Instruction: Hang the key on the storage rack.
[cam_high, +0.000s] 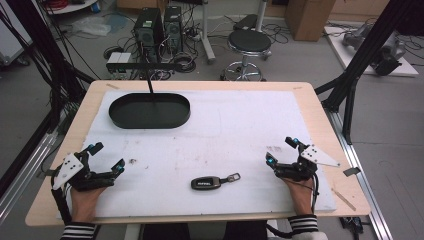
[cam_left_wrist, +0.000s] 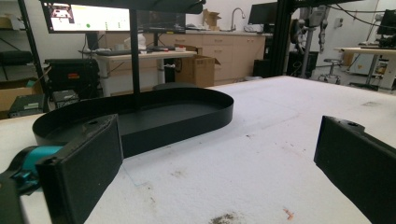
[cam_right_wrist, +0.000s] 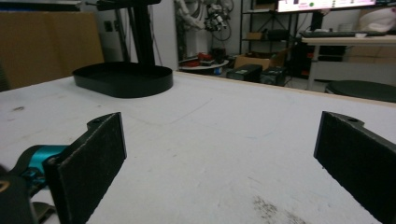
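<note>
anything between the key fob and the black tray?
Nothing. In the high view the stretch of white mat from the key fob up to the black oval tray is bare apart from faint smudges.

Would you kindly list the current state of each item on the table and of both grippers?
Car key fob: lying flat on the white mat, untouched, between the grippers.
Black oval tray: empty, upright, at the mat's far left.
Left gripper: jaws open, holding nothing.
Right gripper: jaws open, holding nothing.
</note>
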